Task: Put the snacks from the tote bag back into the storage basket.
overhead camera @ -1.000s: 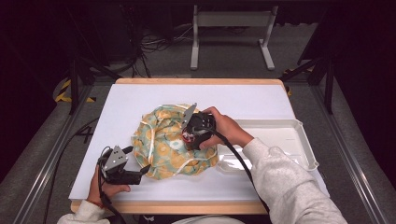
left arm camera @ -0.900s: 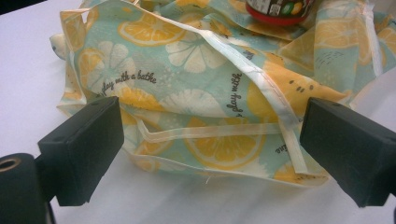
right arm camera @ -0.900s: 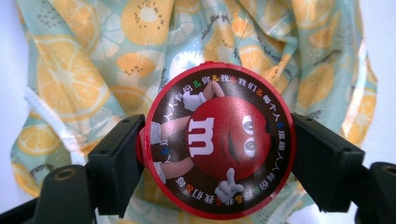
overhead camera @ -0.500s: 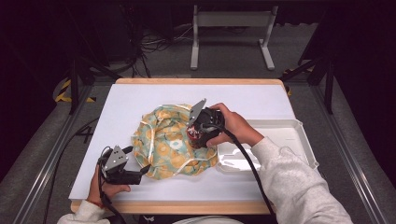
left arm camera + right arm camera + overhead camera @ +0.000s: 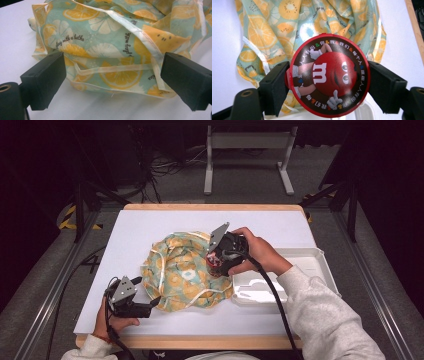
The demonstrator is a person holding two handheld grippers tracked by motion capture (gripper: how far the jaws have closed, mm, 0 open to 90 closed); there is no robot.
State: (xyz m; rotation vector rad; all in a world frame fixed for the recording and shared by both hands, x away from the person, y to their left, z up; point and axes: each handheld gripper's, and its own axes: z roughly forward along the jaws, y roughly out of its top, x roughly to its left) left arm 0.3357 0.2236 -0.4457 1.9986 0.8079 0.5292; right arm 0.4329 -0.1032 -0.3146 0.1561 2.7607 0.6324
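Right gripper (image 5: 322, 87) jaws clamp a round red tin (image 5: 329, 80) by its rim; left gripper (image 5: 112, 82) jaws gape before the cloth bag (image 5: 112, 42); that smooth tin could slip

We see a white surface (image 5: 150, 227) with a wooden edge, and on its right side a clear plastic tray (image 5: 312, 262). Beyond it, on the grey floor (image 5: 240, 195), stands a grey metal frame (image 5: 247, 142) near loose dark cables (image 5: 165, 167).

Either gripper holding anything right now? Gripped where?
Right gripper clamps the round red tin by its opposite sides. Left gripper is open at the citrus-print cloth's edge, holding nothing.
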